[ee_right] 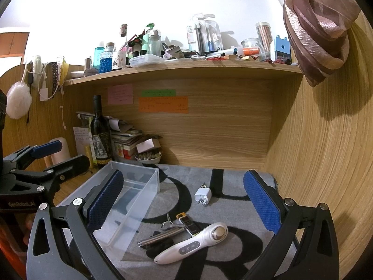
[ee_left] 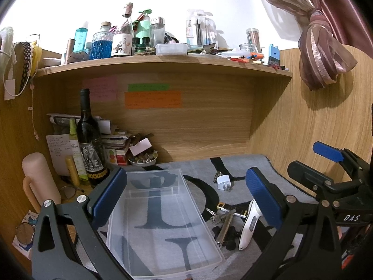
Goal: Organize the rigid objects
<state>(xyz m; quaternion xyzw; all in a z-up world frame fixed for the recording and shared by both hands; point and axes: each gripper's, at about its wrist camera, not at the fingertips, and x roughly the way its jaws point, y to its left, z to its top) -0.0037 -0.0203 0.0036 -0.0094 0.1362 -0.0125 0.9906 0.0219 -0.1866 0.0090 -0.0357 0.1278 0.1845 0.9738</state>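
Left wrist view: our left gripper hangs over the clear plastic bin, fingers spread wide, nothing between them. The bin is empty and sits on the grey lettered mat on the worktop. The loose items lie just right of the bin: white plug adapter, metal cylinder, white handheld device, keys and a small dark-and-gold piece, too cluttered to tell apart cleanly. The right gripper's finger shows at the right edge.

Right wrist view: our right gripper is also wide open and empty, aimed at the pile. The white handheld device lies nearest, diagonal, head up-right. The metal cylinder touches the keys and the dark lighter-like piece. The plug adapter sits apart, further back. The bin is to the left, open top clear.

We judge sorting hasn't begun. Suggest we take the handheld device first: it's on top, unobstructed. Turn the fingers across its narrow handle, not along its length, and grip near the middle so it doesn't tip. Keep the left gripper near the bin wall to steady it if it slides on the mat. Cylinder may roll; pinch it square.
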